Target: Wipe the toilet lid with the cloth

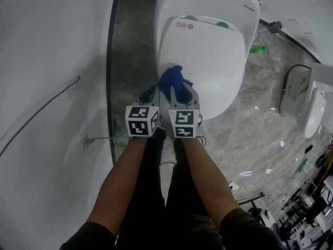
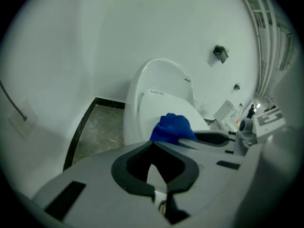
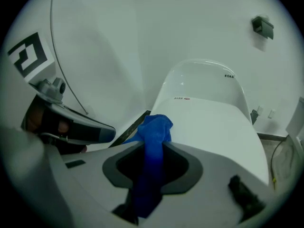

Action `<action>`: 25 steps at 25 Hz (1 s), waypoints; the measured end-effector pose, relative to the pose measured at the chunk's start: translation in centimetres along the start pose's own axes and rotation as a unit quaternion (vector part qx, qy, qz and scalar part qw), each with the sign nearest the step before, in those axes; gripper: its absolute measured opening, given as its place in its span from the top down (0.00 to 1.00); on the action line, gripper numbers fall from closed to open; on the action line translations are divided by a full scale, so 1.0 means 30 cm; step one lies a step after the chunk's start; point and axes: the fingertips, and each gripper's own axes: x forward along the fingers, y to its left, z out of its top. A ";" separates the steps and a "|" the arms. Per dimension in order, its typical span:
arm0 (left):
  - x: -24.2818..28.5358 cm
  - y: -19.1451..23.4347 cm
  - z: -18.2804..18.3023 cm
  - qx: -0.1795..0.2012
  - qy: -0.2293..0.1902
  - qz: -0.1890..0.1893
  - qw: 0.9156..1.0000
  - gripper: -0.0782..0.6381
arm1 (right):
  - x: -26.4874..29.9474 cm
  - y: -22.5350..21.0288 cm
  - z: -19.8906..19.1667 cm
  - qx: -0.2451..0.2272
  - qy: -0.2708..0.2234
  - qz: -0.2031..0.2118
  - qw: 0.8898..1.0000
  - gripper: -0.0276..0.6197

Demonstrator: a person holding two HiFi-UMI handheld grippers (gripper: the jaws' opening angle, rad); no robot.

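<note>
At the near edge of the toilet lid (image 1: 208,61), your right tool (image 3: 153,148) pinches the cloth (image 3: 154,127). The blue fabric runs up between the jaws and bunches in a loose wad past the tips. Your left tool (image 2: 153,142) sits just beside it, jaws pressed together with nothing in them. The head view shows the two side by side, both angled down at the lid.

Cloth: the wad lies over the lid's near left rim in the head view. Whether it presses on the surface or hangs just above it, you cannot tell from here.

Lid: shut, white and glossy, widening away from you toward a small red-marked label (image 1: 187,25) at the hinge end. A dark floor (image 1: 130,51) strip runs along its left side against the white wall (image 1: 52,61).

Step in hand, as judged: starting the wipe from the near edge.

- Lower the right tool until the wad flattens on the lid. Only the bunched tip stands clear of the jaws, so a steep tilt risks dragging hard jaw edges over the plastic.
- Work in overlapping strokes from the near rim toward the hinge, then across to the right side, which is well apart from the cloth now.
- The grip looks narrow, so pushing hard sideways could pull fabric out of the jaws.
- Hold the left tool off the lid, or steady the rim if the lid shifts.
</note>
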 end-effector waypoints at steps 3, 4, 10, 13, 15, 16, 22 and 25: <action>0.018 -0.047 -0.004 0.001 -0.005 -0.002 1.000 0.87 | -0.023 -0.048 -0.025 -0.012 -0.002 -0.020 1.000 0.81; 0.024 -0.069 -0.005 0.002 -0.005 -0.004 1.000 0.87 | -0.034 -0.070 -0.036 -0.009 -0.002 -0.025 1.000 0.81; 0.079 -0.255 0.015 0.031 -0.010 -0.027 0.999 0.87 | -0.132 -0.289 -0.087 0.035 -0.013 -0.056 0.998 0.81; 0.116 -0.362 0.005 0.050 -0.005 -0.045 0.998 0.87 | -0.196 -0.418 -0.152 0.048 -0.008 -0.089 0.995 0.81; 0.139 -0.421 -0.002 0.060 -0.001 -0.053 0.997 0.87 | -0.230 -0.486 -0.193 0.037 -0.001 -0.108 0.993 0.81; 0.149 -0.452 -0.006 0.063 0.000 -0.058 0.996 0.87 | -0.247 -0.523 -0.214 0.036 0.002 -0.116 0.993 0.81; 0.172 -0.635 -0.055 0.095 0.009 -0.089 0.991 0.87 | -0.322 -0.700 -0.348 0.083 0.018 -0.152 0.985 0.81; 0.171 -0.701 -0.086 0.098 0.008 -0.103 0.990 0.87 | -0.343 -0.745 -0.391 0.081 0.022 -0.164 0.983 0.81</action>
